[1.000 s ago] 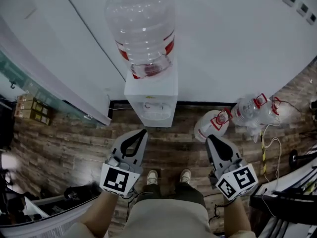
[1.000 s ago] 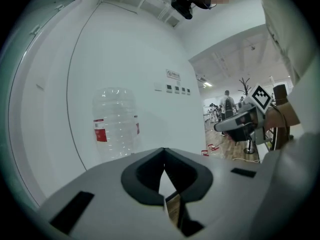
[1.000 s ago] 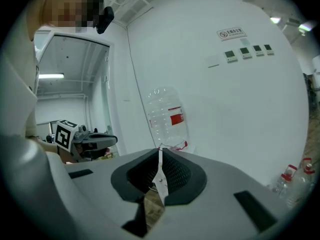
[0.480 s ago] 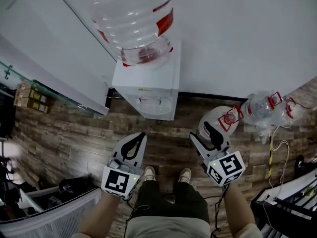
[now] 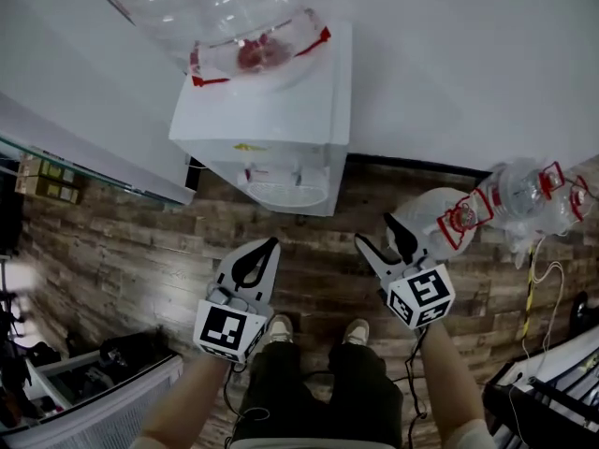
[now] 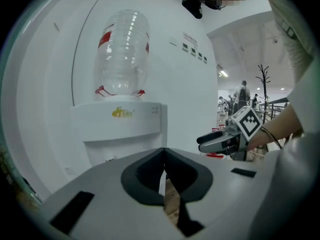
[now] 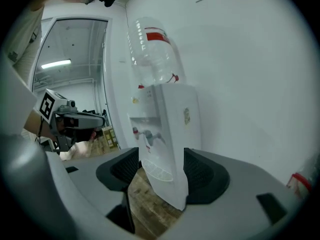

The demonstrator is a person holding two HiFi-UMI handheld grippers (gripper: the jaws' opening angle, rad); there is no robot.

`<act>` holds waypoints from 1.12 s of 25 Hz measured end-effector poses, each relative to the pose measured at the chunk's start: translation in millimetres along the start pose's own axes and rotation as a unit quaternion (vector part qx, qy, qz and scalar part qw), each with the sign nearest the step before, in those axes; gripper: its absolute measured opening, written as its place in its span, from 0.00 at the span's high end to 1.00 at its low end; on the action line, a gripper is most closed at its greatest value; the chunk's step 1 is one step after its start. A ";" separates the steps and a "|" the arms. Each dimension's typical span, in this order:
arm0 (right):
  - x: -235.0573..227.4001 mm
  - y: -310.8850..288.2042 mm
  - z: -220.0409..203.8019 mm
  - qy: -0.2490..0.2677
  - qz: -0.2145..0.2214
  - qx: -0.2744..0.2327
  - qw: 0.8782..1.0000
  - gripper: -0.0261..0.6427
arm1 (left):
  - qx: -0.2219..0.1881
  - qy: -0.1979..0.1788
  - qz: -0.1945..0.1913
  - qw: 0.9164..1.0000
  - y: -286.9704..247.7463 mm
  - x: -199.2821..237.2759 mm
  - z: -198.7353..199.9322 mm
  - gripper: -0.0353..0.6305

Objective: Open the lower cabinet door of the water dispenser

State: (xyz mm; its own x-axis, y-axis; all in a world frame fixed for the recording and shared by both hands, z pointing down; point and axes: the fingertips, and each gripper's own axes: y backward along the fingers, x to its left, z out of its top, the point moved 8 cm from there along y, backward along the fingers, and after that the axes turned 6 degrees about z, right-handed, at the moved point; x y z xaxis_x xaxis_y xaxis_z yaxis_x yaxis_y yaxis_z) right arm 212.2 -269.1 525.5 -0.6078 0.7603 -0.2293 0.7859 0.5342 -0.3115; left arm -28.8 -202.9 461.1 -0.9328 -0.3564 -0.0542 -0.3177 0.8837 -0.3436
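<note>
Both tongs have sunk before the white plastic water dispenser; the right tongs have just spread, empty; the left tongs stay pressed together; the dispenser's lower cabinet door remains untouched ahead, so the reach is probably just beginning.

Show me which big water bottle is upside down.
The clear bottle sitting neck-down on top of the white water dispenser. The other bottles are down on the wooden floor to its right.

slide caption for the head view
Facing the water dispenser: left gripper shut, right gripper with jaws just opening, both empty
</note>
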 end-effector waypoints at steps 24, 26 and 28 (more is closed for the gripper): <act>-99.6 -192.2 -225.2 0.019 0.021 0.031 0.999 0.49 | -0.010 0.015 -0.009 1.000 -128.1 38.9 -235.0 0.94; -108.8 -201.7 -232.3 0.000 0.026 0.029 0.999 0.49 | -0.012 0.024 -0.009 1.000 -134.6 41.9 -246.2 0.94; -115.1 -211.5 -237.2 -0.003 0.030 0.031 0.999 0.49 | -0.017 0.028 -0.009 0.999 -138.4 45.7 -253.9 0.94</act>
State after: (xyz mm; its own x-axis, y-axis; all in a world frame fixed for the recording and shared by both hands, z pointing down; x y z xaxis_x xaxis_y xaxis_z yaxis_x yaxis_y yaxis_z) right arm 143.1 -381.9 836.5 -0.5606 0.7878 -0.2553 0.8124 0.4635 -0.3537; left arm -70.7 -264.5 744.2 -0.9349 -0.3549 0.0040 -0.3385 0.8880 -0.3112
